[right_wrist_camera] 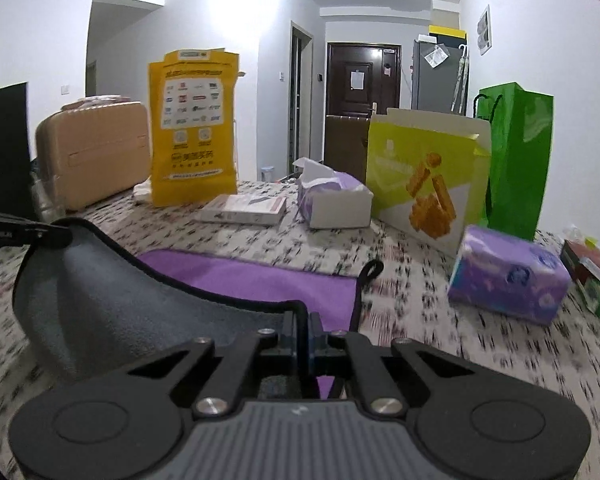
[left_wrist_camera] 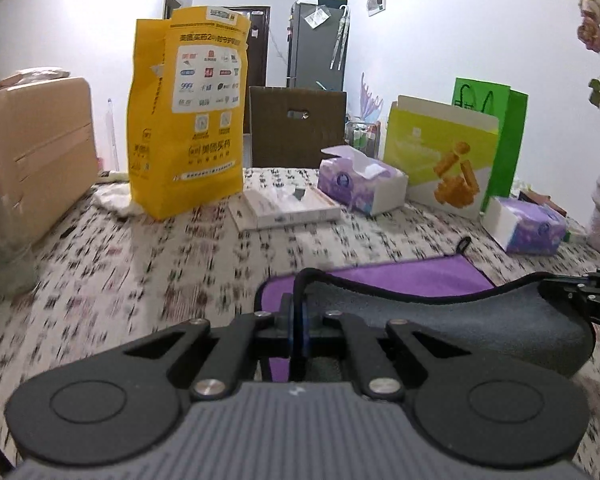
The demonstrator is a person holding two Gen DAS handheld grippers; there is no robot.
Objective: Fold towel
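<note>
The towel (left_wrist_camera: 416, 280) is purple on one face and grey on the other, with a black edge, and lies on the patterned tablecloth. My left gripper (left_wrist_camera: 299, 320) is shut on its near left corner and holds that edge raised, grey side (left_wrist_camera: 460, 320) up. My right gripper (right_wrist_camera: 301, 332) is shut on the near right corner; the lifted grey part (right_wrist_camera: 100, 300) sags between the two grippers. The purple part (right_wrist_camera: 260, 280) beyond lies flat. The right gripper also shows at the right edge of the left wrist view (left_wrist_camera: 592, 300). A black hanging loop (right_wrist_camera: 370, 270) sits at the towel's far right corner.
A yellow paper bag (left_wrist_camera: 188, 120), a flat white box (left_wrist_camera: 288, 210), two purple tissue packs (left_wrist_camera: 360, 184) (right_wrist_camera: 508, 276), a lime carton (right_wrist_camera: 424, 176) and a green bag (right_wrist_camera: 520, 156) stand behind the towel. A tan suitcase (left_wrist_camera: 32, 152) is at far left.
</note>
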